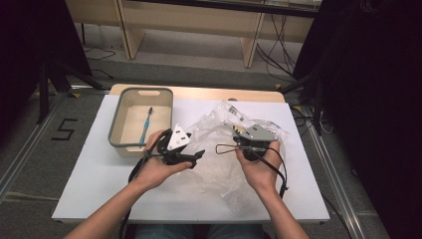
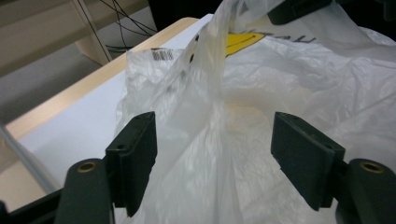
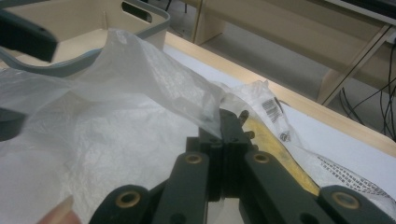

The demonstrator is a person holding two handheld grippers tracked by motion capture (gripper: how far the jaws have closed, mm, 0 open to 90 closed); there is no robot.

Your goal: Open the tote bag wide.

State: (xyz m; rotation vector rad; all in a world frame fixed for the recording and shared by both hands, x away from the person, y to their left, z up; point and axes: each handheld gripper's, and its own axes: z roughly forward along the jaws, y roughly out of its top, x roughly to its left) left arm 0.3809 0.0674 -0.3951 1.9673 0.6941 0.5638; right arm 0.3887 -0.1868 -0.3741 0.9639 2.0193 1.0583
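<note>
White table [image 1: 99, 169], grey bin [image 1: 115, 119] at 10 o'clock holding a blue toothbrush [image 1: 146, 124]. Clear plastic bag [image 1: 219, 149] sprawled at table centre. Left gripper [image 1: 198, 154] at 9 o'clock of the bag: jaws wide apart, bag film between them, pads not pressing. Right gripper [image 3: 223, 128] at 3 o'clock: jaws clamped tight on a pinched fold of the bag.

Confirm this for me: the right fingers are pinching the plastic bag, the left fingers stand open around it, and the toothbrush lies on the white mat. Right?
Not quite. The blue toothbrush lies inside the grey bin, not on the mat, as the high view shows. The rest holds: the right gripper is shut on the plastic bag, and the left gripper stands open around it.
</note>
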